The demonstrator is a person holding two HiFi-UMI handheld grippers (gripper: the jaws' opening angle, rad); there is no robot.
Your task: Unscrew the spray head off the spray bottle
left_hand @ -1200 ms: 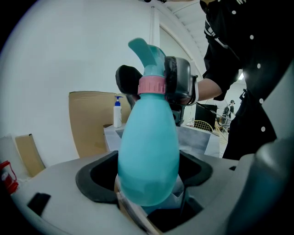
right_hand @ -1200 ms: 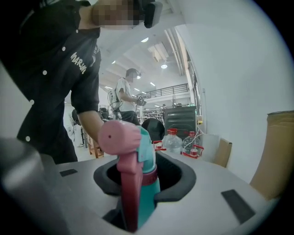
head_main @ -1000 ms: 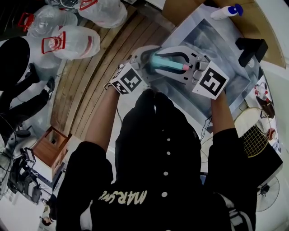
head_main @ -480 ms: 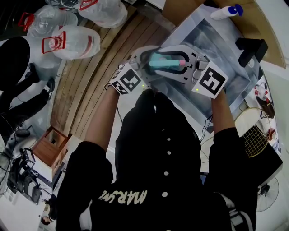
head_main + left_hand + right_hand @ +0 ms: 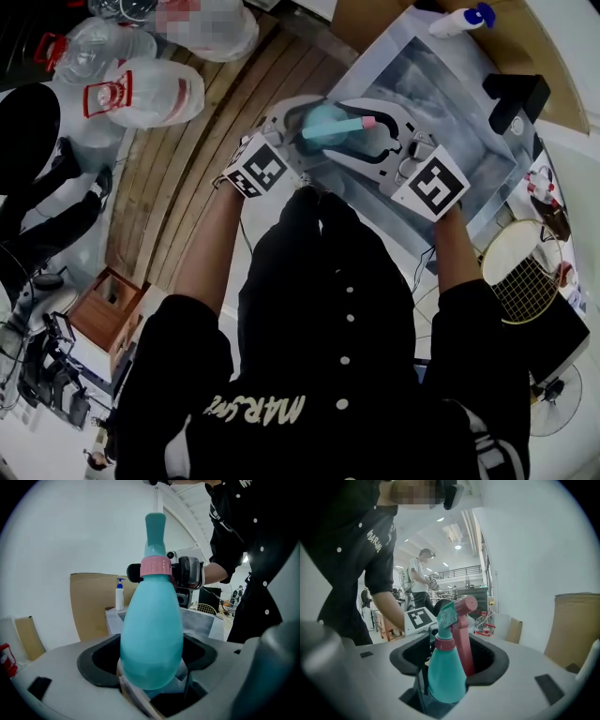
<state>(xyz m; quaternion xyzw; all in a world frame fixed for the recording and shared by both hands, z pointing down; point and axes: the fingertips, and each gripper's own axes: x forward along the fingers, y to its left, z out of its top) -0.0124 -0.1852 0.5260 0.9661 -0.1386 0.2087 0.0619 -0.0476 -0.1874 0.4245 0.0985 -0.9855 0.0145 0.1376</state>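
wooden plank floor [image 5: 178,187], grey tabletop [image 5: 455,89], white wall [image 5: 61,536]

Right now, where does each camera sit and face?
Head view: on the person's head, facing steeply down at the left gripper, right gripper and spray bottle; torso and forearms show.
Left gripper view: on the left gripper, along jaws clamped on the spray bottle; black shirt shows.
Right gripper view: on the right gripper, along jaws just opened around the spray head; left forearm shows.
Gripper views share the pink collar.

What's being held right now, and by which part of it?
The left gripper clamps the spray bottle by its lower body. The right gripper has just been opening its jaws; the spray head stands between them, not gripped.
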